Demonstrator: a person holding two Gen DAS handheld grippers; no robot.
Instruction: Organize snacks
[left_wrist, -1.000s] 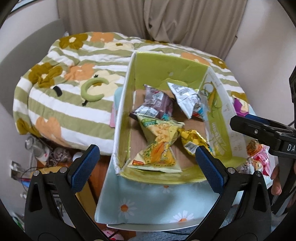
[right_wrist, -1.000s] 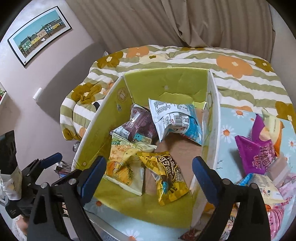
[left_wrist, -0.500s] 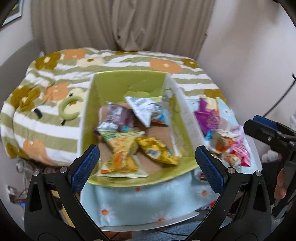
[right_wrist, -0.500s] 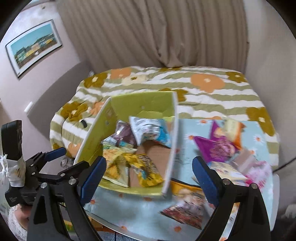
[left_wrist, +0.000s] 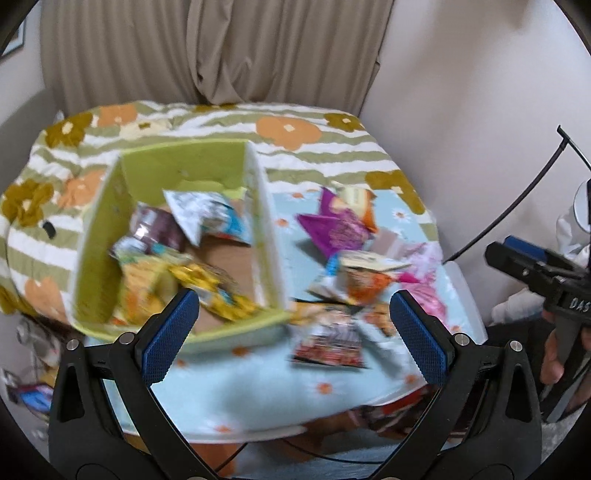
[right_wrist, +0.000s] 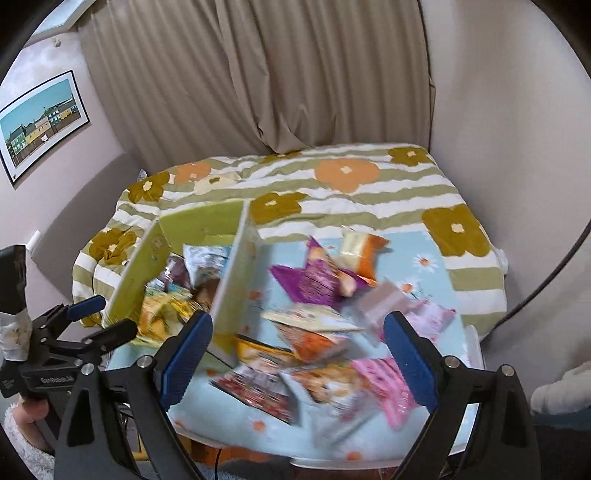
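A green cardboard box (left_wrist: 99, 236) (right_wrist: 133, 273) stands on the left of a small table and holds several snack packets, among them a silver one (left_wrist: 195, 210) and a yellow one (left_wrist: 218, 291). Loose packets lie to its right on the light blue daisy cloth (left_wrist: 258, 391): a purple one (left_wrist: 332, 229) (right_wrist: 306, 280), an orange one (left_wrist: 365, 284), a pink one (right_wrist: 388, 384) and a red one (left_wrist: 328, 343). My left gripper (left_wrist: 291, 332) is open and empty, above the table's front. My right gripper (right_wrist: 295, 354) is open and empty, over the loose packets.
A bed with a green-striped flowered quilt (right_wrist: 347, 184) lies behind the table. A beige curtain (right_wrist: 258, 74) hangs behind it and a framed picture (right_wrist: 37, 125) is on the left wall. A black cable (left_wrist: 517, 199) runs at the right. Clutter lies on the floor at the left (left_wrist: 33, 391).
Both grippers have pulled back and swung right, away from the box. The loose packets on the blue cloth have come into view. Both stay open and empty.
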